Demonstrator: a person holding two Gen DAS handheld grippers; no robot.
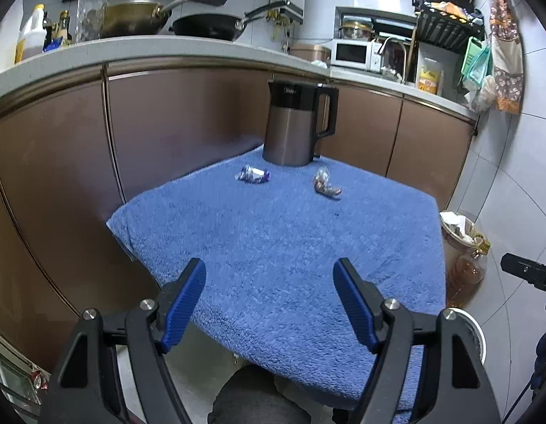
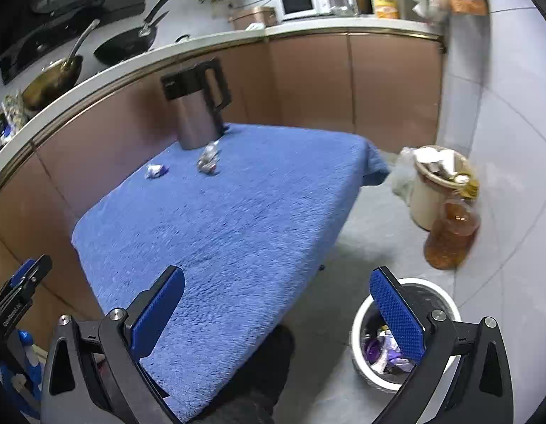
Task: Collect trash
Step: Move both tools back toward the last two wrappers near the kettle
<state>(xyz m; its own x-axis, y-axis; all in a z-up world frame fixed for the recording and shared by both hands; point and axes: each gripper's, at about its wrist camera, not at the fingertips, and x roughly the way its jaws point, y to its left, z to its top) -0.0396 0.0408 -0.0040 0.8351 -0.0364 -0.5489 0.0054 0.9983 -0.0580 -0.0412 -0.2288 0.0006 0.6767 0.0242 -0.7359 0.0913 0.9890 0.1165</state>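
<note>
Two crumpled wrappers lie on the blue towel-covered table (image 1: 273,247) near its far edge: a white and purple one (image 1: 253,175) (image 2: 157,170) and a silvery brown one (image 1: 326,184) (image 2: 209,160). My left gripper (image 1: 269,300) is open and empty above the table's near part. My right gripper (image 2: 278,314) is open and empty, past the table's right edge, its right finger over a white-rimmed trash bin (image 2: 364,318) on the floor that holds wrappers.
A grey kettle (image 1: 295,123) (image 2: 198,106) stands at the table's far edge behind the wrappers. A beige bin (image 2: 435,190) full of rubbish and an amber oil bottle (image 2: 449,236) stand on the floor by the wall. Brown cabinets (image 1: 188,120) surround the table.
</note>
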